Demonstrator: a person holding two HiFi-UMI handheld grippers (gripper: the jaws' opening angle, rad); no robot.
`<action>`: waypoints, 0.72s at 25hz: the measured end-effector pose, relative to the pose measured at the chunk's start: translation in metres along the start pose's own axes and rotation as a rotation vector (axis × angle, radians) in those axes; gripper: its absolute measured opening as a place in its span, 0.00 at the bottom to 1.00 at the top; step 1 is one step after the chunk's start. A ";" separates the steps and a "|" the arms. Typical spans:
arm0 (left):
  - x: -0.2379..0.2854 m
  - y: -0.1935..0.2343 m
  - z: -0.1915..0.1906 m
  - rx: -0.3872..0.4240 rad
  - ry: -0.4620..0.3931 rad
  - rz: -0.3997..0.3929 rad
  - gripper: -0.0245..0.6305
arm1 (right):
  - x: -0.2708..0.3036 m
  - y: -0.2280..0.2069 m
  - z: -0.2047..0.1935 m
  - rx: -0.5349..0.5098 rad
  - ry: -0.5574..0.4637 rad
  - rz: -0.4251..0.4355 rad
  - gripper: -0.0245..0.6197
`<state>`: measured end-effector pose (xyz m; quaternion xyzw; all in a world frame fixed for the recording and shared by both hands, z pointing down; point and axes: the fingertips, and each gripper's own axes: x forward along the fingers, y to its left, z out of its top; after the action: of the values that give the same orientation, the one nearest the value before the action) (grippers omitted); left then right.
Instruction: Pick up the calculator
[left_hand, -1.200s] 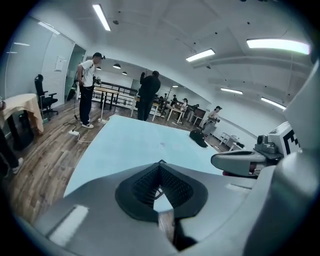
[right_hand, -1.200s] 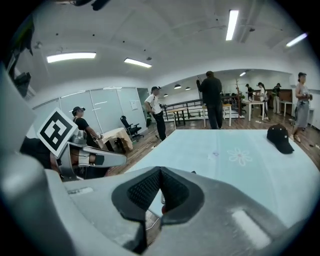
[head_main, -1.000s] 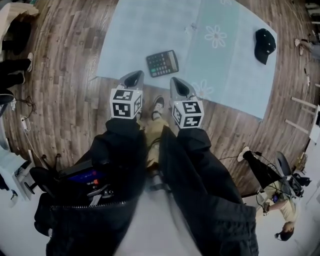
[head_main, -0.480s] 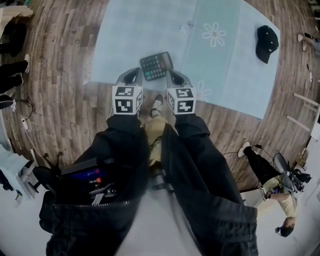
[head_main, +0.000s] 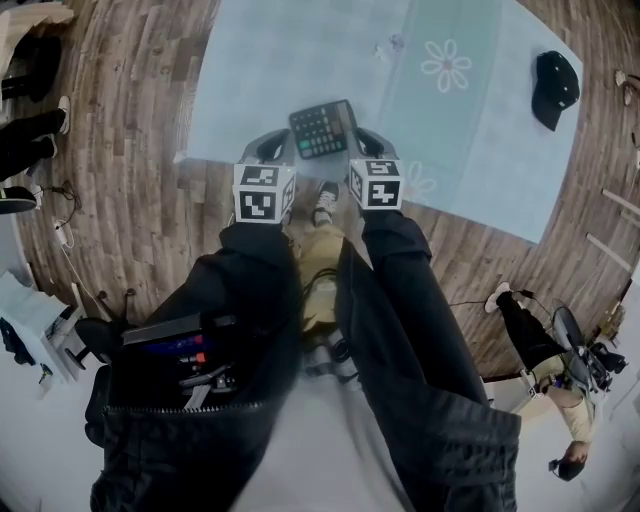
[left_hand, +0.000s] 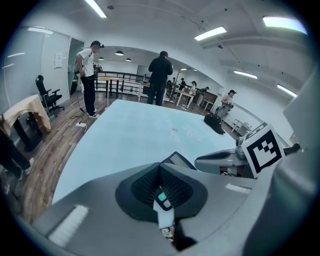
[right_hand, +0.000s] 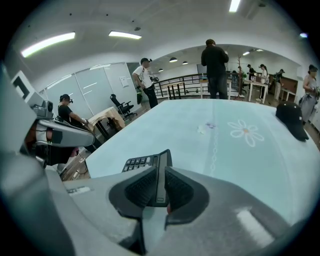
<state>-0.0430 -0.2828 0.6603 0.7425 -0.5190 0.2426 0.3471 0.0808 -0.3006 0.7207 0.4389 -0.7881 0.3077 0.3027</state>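
A dark calculator (head_main: 323, 129) lies flat near the front edge of the table with the pale blue cloth (head_main: 260, 70). My left gripper (head_main: 275, 149) is at its near left corner. In the left gripper view its pads (left_hand: 145, 184) meet with no gap (left_hand: 160, 167), and the calculator's corner (left_hand: 176, 159) shows just beyond. My right gripper (head_main: 368, 143) is at the near right corner. Its jaws (right_hand: 161, 171) are opening, and the calculator's edge (right_hand: 161, 176) stands in the narrow gap, its keys (right_hand: 137, 162) to the left.
A black cap (head_main: 556, 88) lies at the far right of the table. White flower prints (head_main: 446, 66) mark the cloth. People stand at the table's far end (right_hand: 215, 64). Wooden floor, my legs and a shoe (head_main: 322, 205) lie below the front edge.
Both grippers have moved forward and down from the floor side onto the table's front edge. They now flank the calculator's near corners.
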 end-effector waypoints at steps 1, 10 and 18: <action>0.001 0.001 -0.002 0.001 0.007 0.005 0.03 | 0.002 -0.001 -0.001 0.000 0.006 0.000 0.12; 0.012 0.001 -0.007 -0.010 0.045 0.015 0.03 | 0.022 -0.009 -0.009 0.012 0.064 0.039 0.22; 0.006 0.009 -0.020 -0.019 0.063 0.015 0.03 | 0.043 -0.007 -0.025 0.169 0.115 0.182 0.21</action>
<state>-0.0495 -0.2733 0.6797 0.7271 -0.5159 0.2633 0.3686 0.0739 -0.3067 0.7707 0.3713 -0.7773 0.4236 0.2803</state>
